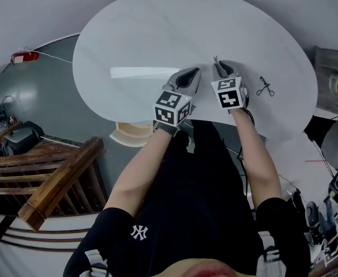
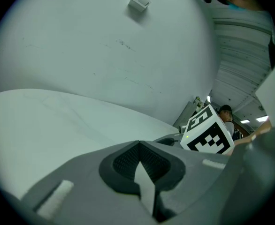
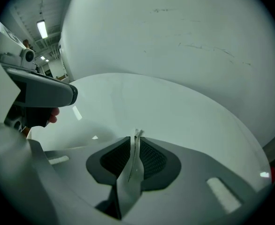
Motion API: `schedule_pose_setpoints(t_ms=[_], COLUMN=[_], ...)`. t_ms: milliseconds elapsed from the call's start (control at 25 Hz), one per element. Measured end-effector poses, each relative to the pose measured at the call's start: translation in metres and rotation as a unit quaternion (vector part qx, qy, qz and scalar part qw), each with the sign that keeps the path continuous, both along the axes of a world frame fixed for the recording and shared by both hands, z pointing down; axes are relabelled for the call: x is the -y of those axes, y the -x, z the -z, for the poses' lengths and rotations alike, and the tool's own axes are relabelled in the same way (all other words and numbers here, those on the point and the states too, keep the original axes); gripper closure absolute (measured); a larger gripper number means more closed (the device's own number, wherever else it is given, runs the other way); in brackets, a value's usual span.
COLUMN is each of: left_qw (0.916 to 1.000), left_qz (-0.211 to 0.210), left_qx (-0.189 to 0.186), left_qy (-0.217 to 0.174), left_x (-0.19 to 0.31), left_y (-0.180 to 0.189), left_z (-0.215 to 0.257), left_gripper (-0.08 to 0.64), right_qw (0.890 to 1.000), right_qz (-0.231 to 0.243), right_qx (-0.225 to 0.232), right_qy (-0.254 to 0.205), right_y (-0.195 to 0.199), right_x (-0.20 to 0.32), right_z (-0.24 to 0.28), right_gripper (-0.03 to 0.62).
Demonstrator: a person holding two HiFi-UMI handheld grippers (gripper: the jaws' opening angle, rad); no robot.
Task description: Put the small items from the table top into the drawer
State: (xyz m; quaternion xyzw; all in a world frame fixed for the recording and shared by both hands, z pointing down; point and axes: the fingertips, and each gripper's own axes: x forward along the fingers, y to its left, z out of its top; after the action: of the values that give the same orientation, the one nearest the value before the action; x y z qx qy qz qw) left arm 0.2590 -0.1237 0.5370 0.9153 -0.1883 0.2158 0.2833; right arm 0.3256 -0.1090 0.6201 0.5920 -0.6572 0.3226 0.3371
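Wood rails point(image 1: 53, 183) stand far left on the grey floor point(image 1: 48, 97). A pale wood drawer point(image 1: 131, 133) pokes out under the white oval table point(image 1: 146, 33). The left gripper point(image 1: 193, 74) is over the table, jaws pressed together with nothing in them. Beside it, the right gripper point(image 1: 222, 69) pinches 1 thin metal clip point(image 3: 135, 146). Small black scissors point(image 1: 265, 86) lie on the table to its right.
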Motion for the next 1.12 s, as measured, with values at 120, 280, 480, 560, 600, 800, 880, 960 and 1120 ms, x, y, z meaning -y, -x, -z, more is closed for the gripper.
schedule_pose_setpoints(t_ms=[120, 280, 480, 560, 600, 800, 880, 960, 1120], left_qw=[1.0, 1.0, 1.0, 0.9999, 0.9999, 0.9998, 0.9997, 0.9996, 0.9993], left_qz=[0.004, 0.006, 0.009, 0.011, 0.011, 0.016, 0.016, 0.016, 0.024], left_qx=[0.002, 0.005, 0.003, 0.002, 0.002, -0.005, -0.009, -0.012, -0.015], left_qy=[0.002, 0.003, 0.002, 0.0, -0.001, -0.011, -0.014, -0.018, -0.026], left_x=[0.001, -0.002, -0.005, -0.007, -0.009, -0.016, -0.019, -0.023, -0.029], left_y=[0.0, 0.006, 0.008, 0.01, 0.012, 0.023, 0.027, 0.034, 0.055], left_z=[-0.004, -0.005, -0.003, -0.003, -0.002, 0.006, 0.009, 0.013, 0.018], left_gripper=[0.56, 0.56, 0.56, 0.56, 0.56, 0.56, 0.56, 0.56, 0.56], right_qw=[1.0, 1.0, 1.0, 1.0, 1.0, 1.0, 1.0, 0.999, 0.999], right_qz=[0.002, 0.0, 0.0, -0.001, -0.001, 0.005, 0.006, 0.009, 0.021], right_qx=[0.001, 0.004, 0.001, 0.0, -0.001, 0.0, 0.005, 0.008, 0.009], right_qy=[0.009, 0.014, 0.015, 0.009, 0.005, -0.021, -0.026, -0.034, -0.047], right_y=[-0.001, 0.005, 0.003, 0.004, 0.005, 0.017, 0.026, 0.036, 0.063], right_x=[-0.001, -0.002, -0.004, -0.006, -0.007, -0.009, -0.011, -0.014, -0.02], right_z=[-0.007, -0.008, -0.006, -0.003, -0.001, 0.015, 0.022, 0.03, 0.043], right_gripper=[0.514, 0.546, 0.555, 0.555, 0.555, 0.555, 0.555, 0.555, 0.555])
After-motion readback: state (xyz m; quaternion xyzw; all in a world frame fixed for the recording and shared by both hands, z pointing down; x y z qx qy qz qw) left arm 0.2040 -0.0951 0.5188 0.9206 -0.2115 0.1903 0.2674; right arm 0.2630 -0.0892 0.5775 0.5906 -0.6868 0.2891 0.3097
